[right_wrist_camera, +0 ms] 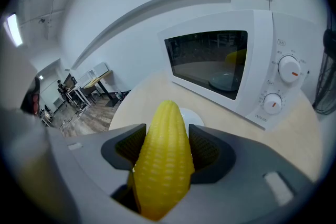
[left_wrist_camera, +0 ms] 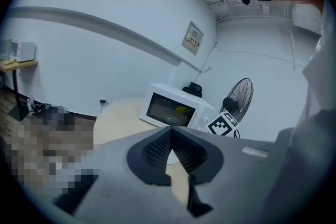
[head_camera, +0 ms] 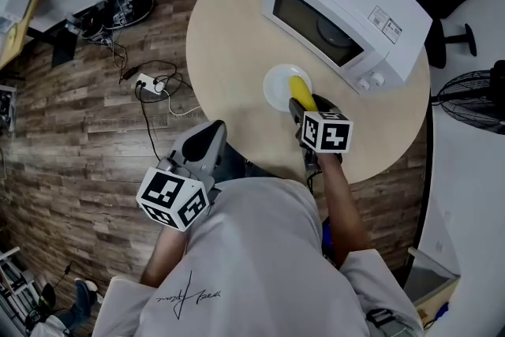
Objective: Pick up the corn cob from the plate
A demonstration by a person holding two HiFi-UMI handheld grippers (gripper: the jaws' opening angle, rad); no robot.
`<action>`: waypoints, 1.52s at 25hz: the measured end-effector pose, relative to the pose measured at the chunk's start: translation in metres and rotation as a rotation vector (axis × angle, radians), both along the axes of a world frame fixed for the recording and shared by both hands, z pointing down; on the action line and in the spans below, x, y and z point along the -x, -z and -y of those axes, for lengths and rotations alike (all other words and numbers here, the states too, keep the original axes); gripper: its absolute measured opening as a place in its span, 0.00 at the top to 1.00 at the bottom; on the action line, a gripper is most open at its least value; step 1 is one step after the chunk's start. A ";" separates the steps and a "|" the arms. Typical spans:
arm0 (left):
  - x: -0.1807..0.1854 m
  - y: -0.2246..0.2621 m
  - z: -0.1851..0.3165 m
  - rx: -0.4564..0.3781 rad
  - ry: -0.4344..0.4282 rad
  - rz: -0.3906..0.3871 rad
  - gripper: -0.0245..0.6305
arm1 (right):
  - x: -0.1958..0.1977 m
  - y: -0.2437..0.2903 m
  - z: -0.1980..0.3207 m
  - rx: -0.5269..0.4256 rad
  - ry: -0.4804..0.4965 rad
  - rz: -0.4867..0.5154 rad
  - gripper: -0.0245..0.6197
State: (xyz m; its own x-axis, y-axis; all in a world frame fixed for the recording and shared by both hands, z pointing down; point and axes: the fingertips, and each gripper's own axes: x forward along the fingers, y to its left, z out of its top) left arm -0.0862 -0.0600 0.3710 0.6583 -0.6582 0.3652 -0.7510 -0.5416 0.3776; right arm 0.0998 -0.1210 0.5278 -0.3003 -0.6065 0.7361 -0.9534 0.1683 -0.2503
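Now the right gripper squeezes the corn cob between its wide jaws, just above the plate. The left gripper is closed on nothing, far from the plate. The cob could slip out and fall if the squeeze gets loose.

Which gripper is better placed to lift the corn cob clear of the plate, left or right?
Right. The right gripper is clamped on the corn cob, right at the white plate. The left gripper is shut and empty, back by the table's near edge.
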 end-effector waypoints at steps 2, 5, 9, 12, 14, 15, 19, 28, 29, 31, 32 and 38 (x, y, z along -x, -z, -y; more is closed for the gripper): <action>-0.001 0.000 -0.001 -0.002 -0.001 -0.001 0.98 | 0.000 0.004 -0.001 -0.007 0.000 0.001 0.55; -0.001 -0.001 -0.002 -0.001 -0.002 -0.002 0.98 | -0.001 0.010 -0.003 -0.022 -0.003 0.008 0.55; -0.003 -0.001 -0.004 0.002 -0.004 -0.009 0.98 | -0.001 0.020 -0.005 -0.044 -0.007 0.020 0.55; -0.004 -0.002 -0.004 0.004 -0.005 -0.012 0.98 | 0.000 0.028 -0.007 -0.058 -0.008 0.028 0.55; -0.005 -0.003 -0.005 0.006 -0.004 -0.015 0.98 | -0.001 0.034 -0.009 -0.071 -0.007 0.033 0.55; -0.005 -0.003 -0.005 0.007 -0.003 -0.015 0.98 | -0.001 0.037 -0.009 -0.078 -0.007 0.035 0.55; -0.004 -0.002 -0.006 0.006 0.003 -0.017 0.98 | -0.002 0.047 -0.013 -0.102 -0.014 0.045 0.55; -0.002 -0.003 -0.009 0.011 0.013 -0.022 0.98 | 0.000 0.063 -0.020 -0.144 -0.019 0.074 0.55; -0.001 -0.003 -0.010 0.011 0.014 -0.022 0.98 | 0.001 0.065 -0.022 -0.148 -0.019 0.077 0.55; 0.000 -0.004 -0.011 0.014 0.015 -0.025 0.98 | 0.001 0.068 -0.024 -0.157 -0.021 0.081 0.55; 0.000 -0.004 -0.011 0.018 0.015 -0.030 0.98 | 0.001 0.070 -0.025 -0.160 -0.023 0.082 0.55; 0.003 -0.008 -0.010 0.029 0.023 -0.036 0.98 | -0.001 0.078 -0.031 -0.178 -0.034 0.099 0.55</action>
